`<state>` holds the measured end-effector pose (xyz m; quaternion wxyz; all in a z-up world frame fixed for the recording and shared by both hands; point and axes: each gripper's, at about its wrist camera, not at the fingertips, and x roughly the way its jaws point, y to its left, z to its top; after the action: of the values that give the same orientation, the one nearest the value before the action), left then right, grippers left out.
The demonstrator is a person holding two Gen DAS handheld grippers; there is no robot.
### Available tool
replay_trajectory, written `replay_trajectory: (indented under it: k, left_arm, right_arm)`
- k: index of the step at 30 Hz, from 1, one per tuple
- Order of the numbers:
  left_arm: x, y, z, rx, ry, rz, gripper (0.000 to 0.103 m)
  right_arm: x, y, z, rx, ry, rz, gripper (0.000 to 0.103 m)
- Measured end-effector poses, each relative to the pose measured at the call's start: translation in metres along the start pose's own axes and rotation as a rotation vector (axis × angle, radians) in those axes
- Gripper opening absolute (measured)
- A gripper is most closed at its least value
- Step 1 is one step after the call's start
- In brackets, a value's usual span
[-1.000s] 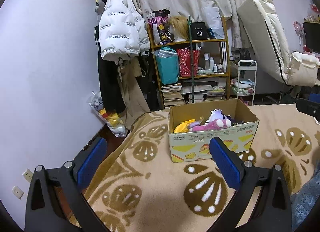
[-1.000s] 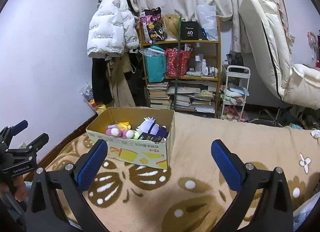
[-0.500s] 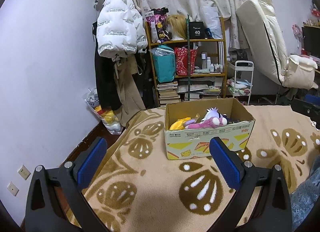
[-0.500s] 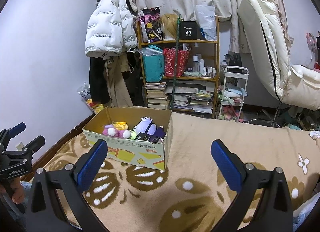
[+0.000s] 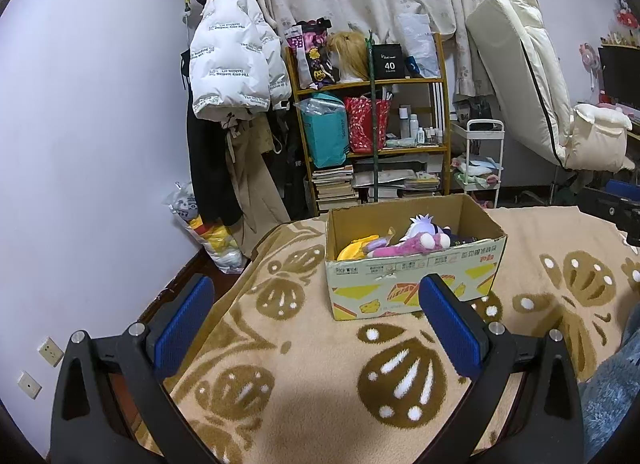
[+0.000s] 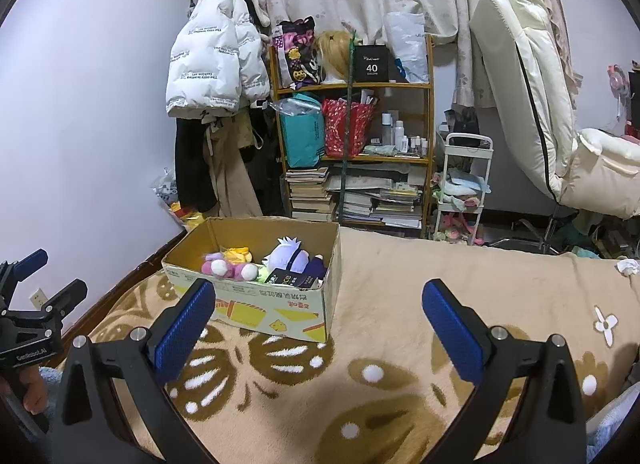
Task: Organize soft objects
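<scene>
Drawn back a little from the cardboard box (image 5: 414, 260) on the patterned blanket (image 5: 304, 352), left gripper (image 5: 316, 316) and right gripper (image 6: 320, 320) both spread wide and empty, plush toys (image 6: 256, 264) already inside the box, suggesting sorting nearly finished.

The cardboard box (image 5: 416, 276) was matt brown paperboard with a printed yellow front. Plush toys (image 6: 256, 264) inside looked soft and fuzzy. The blanket (image 5: 304, 368) beneath was thick, napped cloth. Each gripper, left gripper (image 5: 320, 316) and right gripper (image 6: 320, 320), had black matt plastic arms, textured blue pads and shiny metal screws. At twelve o'clock stood a wooden shelf (image 6: 352, 84).
</scene>
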<state>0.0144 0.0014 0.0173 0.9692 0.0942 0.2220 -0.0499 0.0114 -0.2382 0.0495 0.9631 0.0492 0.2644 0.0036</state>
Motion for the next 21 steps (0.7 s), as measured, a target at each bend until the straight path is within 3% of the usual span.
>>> replay_trajectory:
  k: [21]
  left_arm:
    - [-0.0018, -0.0005, -0.0007, -0.004, -0.008, -0.005, 0.101]
  right_arm:
    - [0.0004, -0.0014, 0.0002, -0.002, 0.001, 0.0, 0.103]
